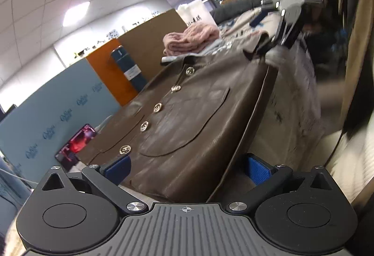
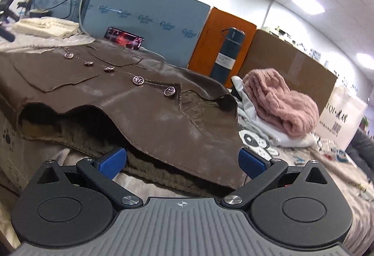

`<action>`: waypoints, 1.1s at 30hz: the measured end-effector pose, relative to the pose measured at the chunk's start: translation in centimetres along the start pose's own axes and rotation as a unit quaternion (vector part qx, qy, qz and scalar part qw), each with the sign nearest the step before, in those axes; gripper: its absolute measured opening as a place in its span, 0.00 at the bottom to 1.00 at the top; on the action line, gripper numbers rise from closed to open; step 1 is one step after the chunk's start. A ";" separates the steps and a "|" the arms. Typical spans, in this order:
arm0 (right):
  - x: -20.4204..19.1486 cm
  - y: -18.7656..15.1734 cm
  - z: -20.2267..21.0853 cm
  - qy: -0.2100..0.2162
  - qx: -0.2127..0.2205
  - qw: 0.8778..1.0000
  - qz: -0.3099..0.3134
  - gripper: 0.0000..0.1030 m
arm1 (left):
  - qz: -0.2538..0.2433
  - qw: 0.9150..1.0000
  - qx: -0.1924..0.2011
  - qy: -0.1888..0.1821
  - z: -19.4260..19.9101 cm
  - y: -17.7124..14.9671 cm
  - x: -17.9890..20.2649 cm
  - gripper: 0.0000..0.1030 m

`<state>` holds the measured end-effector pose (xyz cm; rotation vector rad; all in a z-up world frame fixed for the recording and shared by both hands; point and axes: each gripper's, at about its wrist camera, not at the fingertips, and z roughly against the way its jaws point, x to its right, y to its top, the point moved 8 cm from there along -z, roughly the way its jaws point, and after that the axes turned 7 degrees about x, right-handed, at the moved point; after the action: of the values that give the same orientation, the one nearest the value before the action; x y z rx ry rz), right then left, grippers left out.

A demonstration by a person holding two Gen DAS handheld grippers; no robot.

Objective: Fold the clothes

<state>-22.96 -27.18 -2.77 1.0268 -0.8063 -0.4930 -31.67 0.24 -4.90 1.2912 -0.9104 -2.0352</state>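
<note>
The brown jacket [image 1: 198,111] lies flat along the bench's near edge, with both claws spread wide at its hem and shoulder: left gripper [image 1: 187,167], right gripper [image 2: 182,160]. Pink knitwear [image 2: 280,101] crowds the far side. The jacket's sleeves are hidden.

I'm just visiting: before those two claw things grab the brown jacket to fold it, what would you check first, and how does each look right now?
1. Left gripper open: ok.
2. Right gripper open: ok.
3. Brown jacket buttoned and lying flat: ok.
4. Jacket edge between the right gripper's fingers: ok, the edge sits in the gap.
5. Pink sweater clear of the jacket: cannot tell, it lies close to the collar.
6. Teal bottle out of the way: ok, behind the jacket.
</note>
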 end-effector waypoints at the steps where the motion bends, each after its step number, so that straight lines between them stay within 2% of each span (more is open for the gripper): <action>1: 0.0 -0.1 0.2 0.007 -0.003 1.000 0.005 1.00 | 0.003 1.000 0.004 0.002 0.0 0.0 -0.1 1.00; 5: -0.5 -0.5 0.6 0.023 -0.020 0.999 0.036 1.00 | 0.026 0.999 0.022 0.020 -0.1 0.0 -1.1 1.00; 8: -0.4 -0.5 0.2 0.022 -0.023 0.999 0.034 1.00 | 0.044 0.998 0.034 0.036 -0.5 0.2 -1.8 1.00; 12: -0.1 -0.3 -0.7 0.017 -0.019 0.999 0.023 1.00 | 0.049 0.997 0.043 0.031 -0.9 0.2 -1.8 1.00; 14: 0.0 0.0 -1.2 0.007 -0.012 1.000 0.028 1.00 | 0.048 0.997 0.048 0.022 -1.0 0.3 -1.8 0.89; 15: 0.1 0.1 -1.5 -0.001 -0.008 0.999 0.033 1.00 | 0.050 0.997 0.050 0.013 -1.0 0.3 -1.8 0.70; 16: 0.1 0.2 -1.8 -0.008 -0.004 0.999 0.037 1.00 | 0.053 0.997 0.051 0.003 -1.1 0.3 -1.8 0.45; 18: -0.1 0.5 -2.4 -0.018 0.007 0.998 0.056 0.98 | 0.049 0.997 0.054 -0.004 -1.3 0.4 -1.8 0.28; 20: -0.7 0.9 -2.9 -0.015 0.017 0.997 0.076 0.88 | 0.047 0.997 0.062 -0.001 -1.2 0.6 -2.2 0.20; 21: -1.1 1.1 -3.1 -0.003 0.020 0.996 0.086 0.68 | 0.054 0.996 0.066 0.000 -1.1 0.7 -2.6 0.18; 22: -1.6 1.3 -3.1 0.013 0.021 0.996 0.087 0.43 | 0.060 0.996 0.070 0.002 -1.0 0.8 -3.1 0.16; 24: -2.5 1.9 -2.7 0.050 0.020 0.995 0.084 0.20 | 0.068 0.995 0.078 0.009 -0.3 0.9 -3.7 0.13; 27: -3.8 2.7 -2.1 0.105 0.019 0.991 0.080 0.09 | 0.084 0.993 0.084 0.011 1.2 0.9 -4.4 0.11; 32: -6.1 3.1 1.7 0.161 0.025 0.983 0.078 0.09 | 0.118 0.991 0.058 -0.007 4.4 0.1 -4.6 0.12; 33: -6.6 3.0 2.1 0.166 0.024 0.983 0.080 0.11 | 0.119 0.992 0.046 -0.007 4.5 -0.4 -4.5 0.17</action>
<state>-28.69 -22.35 -1.85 1.0459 -0.5975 -0.1581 -34.10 4.98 -1.38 1.1544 -1.1192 -1.8391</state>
